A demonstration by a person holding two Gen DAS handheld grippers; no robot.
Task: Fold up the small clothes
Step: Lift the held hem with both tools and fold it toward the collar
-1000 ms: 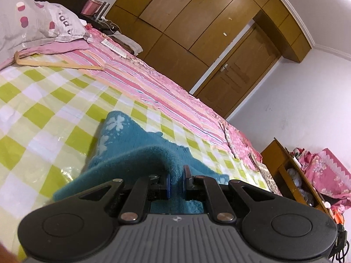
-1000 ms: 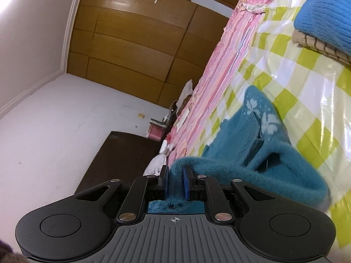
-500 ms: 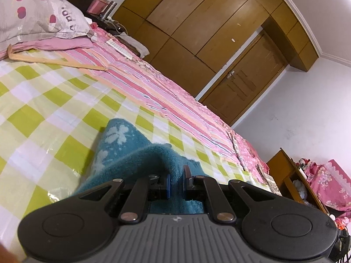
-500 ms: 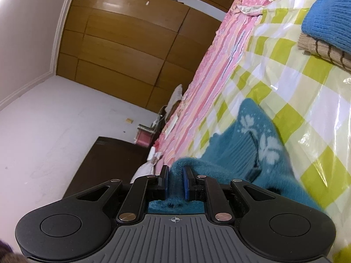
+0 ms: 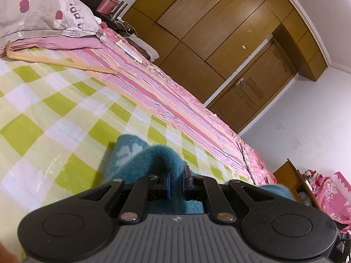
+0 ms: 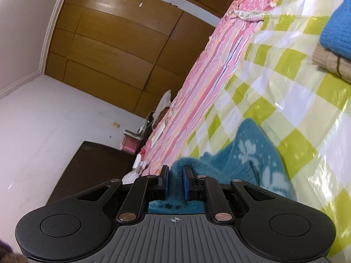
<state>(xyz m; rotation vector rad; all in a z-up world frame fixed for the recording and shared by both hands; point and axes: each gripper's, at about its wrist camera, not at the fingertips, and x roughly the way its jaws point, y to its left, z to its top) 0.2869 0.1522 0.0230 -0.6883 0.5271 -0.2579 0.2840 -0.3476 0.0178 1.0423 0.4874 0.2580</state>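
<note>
A small teal fleece garment [image 5: 140, 160] with pale flower prints lies on the green-and-white checked sheet [image 5: 54, 100]. My left gripper [image 5: 176, 180] is shut on one fuzzy edge of it, lifted off the sheet. In the right wrist view the same teal garment [image 6: 248, 153] trails down to the sheet, and my right gripper [image 6: 175, 180] is shut on another raised edge. The part of the cloth under both grippers is hidden.
A wooden hanger [image 5: 59, 62] and a grey pillow [image 5: 43, 17] lie at the head of the bed. A folded blue knit [image 6: 337, 30] on a tan woven item [image 6: 331, 65] sits at the right. A pink striped blanket [image 5: 175, 100] runs along the far side before wooden wardrobes [image 5: 219, 28].
Both grippers have carried the held teal edges across the bed. Less of the garment shows ahead of the left gripper, and its flower end now sits nearer both grippers.
</note>
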